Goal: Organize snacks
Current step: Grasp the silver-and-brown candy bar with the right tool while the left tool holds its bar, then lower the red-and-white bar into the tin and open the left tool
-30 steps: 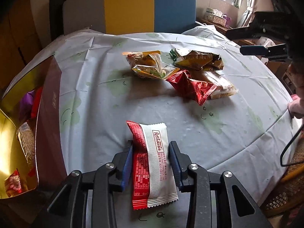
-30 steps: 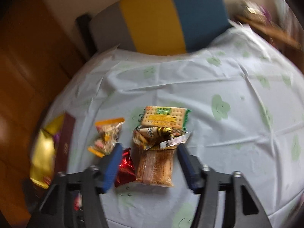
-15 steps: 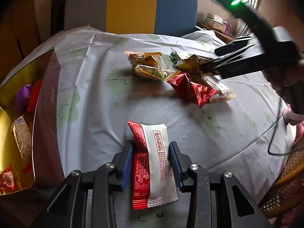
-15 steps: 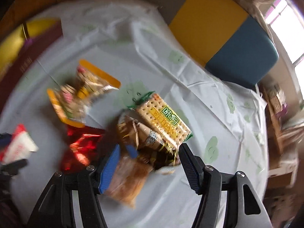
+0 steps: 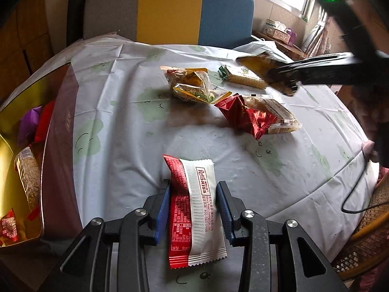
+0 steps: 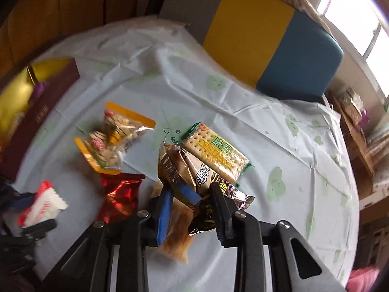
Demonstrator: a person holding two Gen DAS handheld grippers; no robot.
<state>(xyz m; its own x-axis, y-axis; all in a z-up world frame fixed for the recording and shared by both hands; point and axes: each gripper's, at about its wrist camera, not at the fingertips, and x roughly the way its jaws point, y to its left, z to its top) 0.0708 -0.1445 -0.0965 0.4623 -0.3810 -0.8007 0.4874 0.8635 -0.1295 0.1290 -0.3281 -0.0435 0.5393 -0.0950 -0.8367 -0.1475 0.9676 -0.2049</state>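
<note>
Two grips. Left gripper (image 5: 193, 199) pinches a red-and-white foil snack packet (image 5: 194, 209) at the near table edge. Right gripper (image 6: 192, 204) clamps a brown-gold crinkled snack bag (image 6: 187, 168), lifted above the green-printed white tablecloth (image 6: 279, 131). Near it: green cracker pack (image 6: 216, 150), red foil pouch (image 6: 119, 194), orange-edged clear bags (image 6: 114, 136). Gold-lined box (image 5: 17, 170) far left.

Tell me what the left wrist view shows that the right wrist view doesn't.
Only the left wrist view shows the box's contents and the wicker chair. Only the right wrist view shows the brown packet's face between the right hand-held gripper fingers. Both show the red foil packet, the cracker pack and the red-and-white packet in the left hand-held gripper.
</note>
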